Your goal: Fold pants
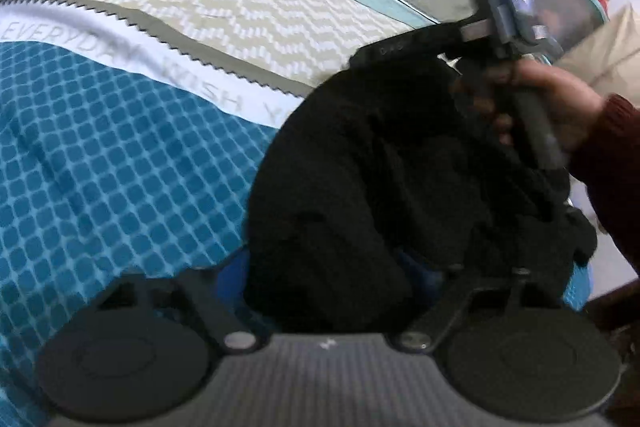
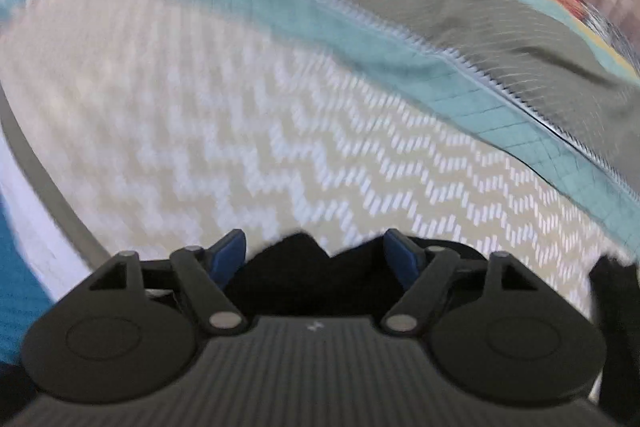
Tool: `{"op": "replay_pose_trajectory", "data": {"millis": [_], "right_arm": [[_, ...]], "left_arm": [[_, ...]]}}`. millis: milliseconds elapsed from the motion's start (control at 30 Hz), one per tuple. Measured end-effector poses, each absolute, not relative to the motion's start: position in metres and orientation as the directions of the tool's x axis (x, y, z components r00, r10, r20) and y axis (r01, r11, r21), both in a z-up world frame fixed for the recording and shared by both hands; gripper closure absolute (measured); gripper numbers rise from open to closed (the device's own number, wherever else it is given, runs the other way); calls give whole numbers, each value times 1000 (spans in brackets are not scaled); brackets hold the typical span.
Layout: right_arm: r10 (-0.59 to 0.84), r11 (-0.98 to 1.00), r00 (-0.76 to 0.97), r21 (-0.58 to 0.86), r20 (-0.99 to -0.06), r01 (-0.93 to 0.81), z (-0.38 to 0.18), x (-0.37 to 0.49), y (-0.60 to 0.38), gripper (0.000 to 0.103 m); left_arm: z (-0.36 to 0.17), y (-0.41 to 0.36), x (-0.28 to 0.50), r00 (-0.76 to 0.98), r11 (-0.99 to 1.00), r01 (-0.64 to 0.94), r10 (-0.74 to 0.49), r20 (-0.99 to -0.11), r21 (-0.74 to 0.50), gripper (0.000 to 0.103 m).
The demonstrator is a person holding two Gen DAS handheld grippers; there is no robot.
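Task status, judged: early. The black pants [image 1: 380, 179] hang bunched above the bed [image 1: 120, 155], with no flat fold visible; laying out and folding remain.

Left tool [image 1: 332, 267]: fingers largely hidden by the pants, apparently clamped on them.

Right tool [image 2: 316, 259]: blue fingers [image 2: 230, 251] spread moderately, black fabric bunched between; whether they grip it, I cannot tell.

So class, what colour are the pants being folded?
Black pants; the left wrist view shows them best.
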State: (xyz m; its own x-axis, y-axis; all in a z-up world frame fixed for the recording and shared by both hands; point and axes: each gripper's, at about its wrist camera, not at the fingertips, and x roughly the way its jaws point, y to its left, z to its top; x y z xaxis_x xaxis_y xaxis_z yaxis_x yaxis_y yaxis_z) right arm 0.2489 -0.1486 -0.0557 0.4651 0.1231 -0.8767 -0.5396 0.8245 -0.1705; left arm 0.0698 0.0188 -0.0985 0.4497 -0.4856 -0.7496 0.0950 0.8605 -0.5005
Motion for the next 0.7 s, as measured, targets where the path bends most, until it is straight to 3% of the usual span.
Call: {"op": "replay_pose_trajectory", "data": {"millis": [33,67,100,167,367,533,633,700], "right_arm": [[169,840,455,-114,-875,-531,-55,247,-165,36],[200,848,430,-64,-880,-525,-48,243,-174,63],[200,856,436,-60,-877,-513,-38,237,-181,78],[252,857,460,-24,-851,-514,-12,220,-185,82],[503,808,586,104,-635,-581,88,202,-150,82],[701,681,558,185,-444,-709,108,217,-77,82],[710,665,527,201,-467,-719,75,219,-33,79],[664,696,503,212,-553,-686,33,223,-9,61]], "left_arm": [[-99,17,69,445,859,103,-491,-749,-502,65],[-100,17,68,447,858,105,-493,-746,-503,72],[-100,16,66,457,860,109,-488,-744,-498,79],[-97,17,65,474,864,115,-481,-738,-490,81],[-54,59,42,650,888,81,-391,-651,-452,82],[-25,92,27,740,945,-29,-198,-643,-325,82],[-42,98,31,677,968,-135,-68,-733,-214,81],[-65,104,34,586,958,-179,-80,-806,-226,78]]}}
